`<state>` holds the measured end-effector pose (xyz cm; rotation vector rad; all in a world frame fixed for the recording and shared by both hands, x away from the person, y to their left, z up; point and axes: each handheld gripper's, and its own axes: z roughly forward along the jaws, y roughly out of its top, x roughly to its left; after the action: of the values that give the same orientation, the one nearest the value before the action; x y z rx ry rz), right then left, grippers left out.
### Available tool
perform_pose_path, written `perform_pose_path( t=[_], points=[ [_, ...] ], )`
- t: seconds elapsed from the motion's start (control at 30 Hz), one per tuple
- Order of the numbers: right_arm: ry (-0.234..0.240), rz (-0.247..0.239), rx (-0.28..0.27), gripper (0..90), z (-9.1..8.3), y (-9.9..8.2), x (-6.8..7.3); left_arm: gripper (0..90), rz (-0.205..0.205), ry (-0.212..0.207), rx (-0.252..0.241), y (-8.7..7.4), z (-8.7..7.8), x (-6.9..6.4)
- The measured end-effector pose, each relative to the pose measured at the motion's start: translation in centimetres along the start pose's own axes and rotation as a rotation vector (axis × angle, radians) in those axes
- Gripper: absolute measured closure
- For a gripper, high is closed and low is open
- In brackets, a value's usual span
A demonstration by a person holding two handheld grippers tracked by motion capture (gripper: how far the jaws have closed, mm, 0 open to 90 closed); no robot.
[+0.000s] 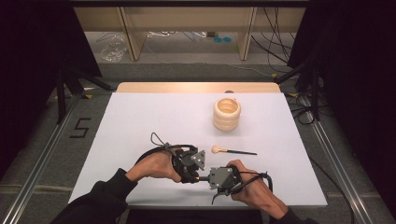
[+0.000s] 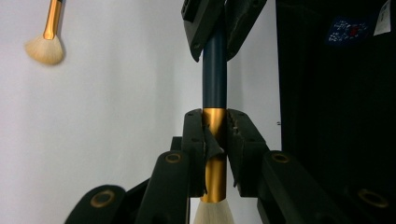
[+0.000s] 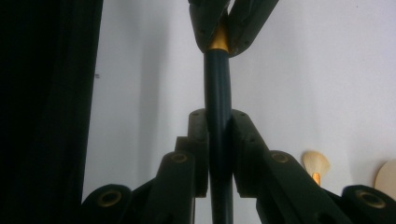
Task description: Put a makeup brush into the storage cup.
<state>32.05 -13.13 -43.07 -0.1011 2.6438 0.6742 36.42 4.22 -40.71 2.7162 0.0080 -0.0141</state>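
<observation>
Brushes look like your job: both grippers meet low over the white table [image 1: 140, 116], your left gripper [image 2: 215, 135] clamped on the gold ferrule of one makeup brush [image 2: 215, 79], your right gripper [image 3: 218, 140] clamped on its dark handle. That brush hangs between them, clear of the table. Nothing visibly sits in the ribbed wooden cup [image 1: 227, 113] yet, and a second brush [image 1: 233, 151] lies just short of it, so most work seems left.

overhead facing forward, tongs cameras close-up
</observation>
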Motion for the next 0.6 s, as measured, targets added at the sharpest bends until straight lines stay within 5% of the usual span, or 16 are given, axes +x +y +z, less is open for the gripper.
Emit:
perform_pose_path(
  t=[0.47, 0.57, 0.6],
  points=[
    [-0.012, 0.023, -0.017, 79.7, 0.3, 0.02, 0.2, 78.1, -0.025, -0.007, -0.01, -0.02, 0.06, 0.05],
    [-0.011, -0.005, -0.012, 79.9, 0.29, 0.06, 0.11, 78.1, -0.021, -0.004, -0.007, 0.03, 0.07, 0.01],
    [0.003, -0.009, -0.013, 80.0, 0.33, 0.07, 0.21, 78.1, -0.05, -0.008, -0.031, 0.01, 0.22, -0.17]
  ],
)
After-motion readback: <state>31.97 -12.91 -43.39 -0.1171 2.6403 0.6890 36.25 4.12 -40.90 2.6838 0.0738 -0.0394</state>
